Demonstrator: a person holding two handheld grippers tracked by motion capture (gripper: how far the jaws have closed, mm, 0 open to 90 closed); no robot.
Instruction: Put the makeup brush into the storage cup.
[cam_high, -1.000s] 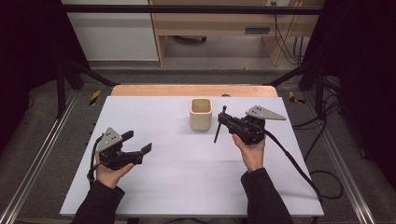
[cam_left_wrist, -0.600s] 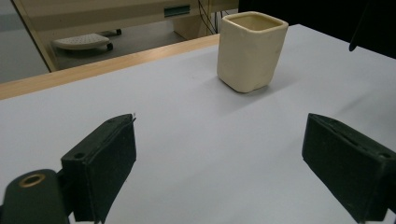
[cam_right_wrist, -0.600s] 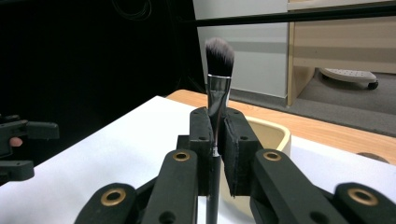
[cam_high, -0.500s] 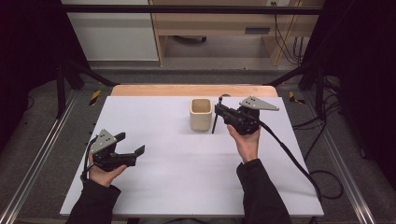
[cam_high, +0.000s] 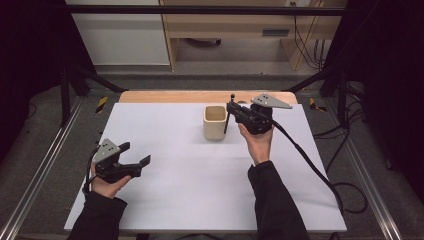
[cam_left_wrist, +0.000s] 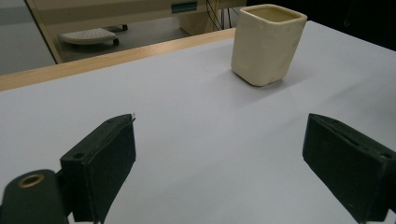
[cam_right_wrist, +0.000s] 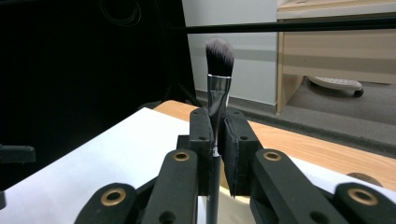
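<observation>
In the high view, the right tool (cam_high: 231, 111) sits just right of centre in the upper half of the frame, held by the person's right hand (cam_high: 257, 142) just beside a cream square cup (cam_high: 215, 122). Its jaws are clenched on a makeup brush (cam_high: 229, 116), which stands roughly upright with its lower end close to the cup's right side. In the right gripper view the brush (cam_right_wrist: 217, 79) rises between the closed jaws at the centre of the frame, dark bristles uppermost above a silver ferrule.

The left tool (cam_high: 136, 159) is at the lower left of the high view, held over the white worktop (cam_high: 200, 175), well apart from the cup. Its jaws are spread wide and grasp nothing. In the left gripper view the cup (cam_left_wrist: 267, 43) stands at the upper right of the frame.
</observation>
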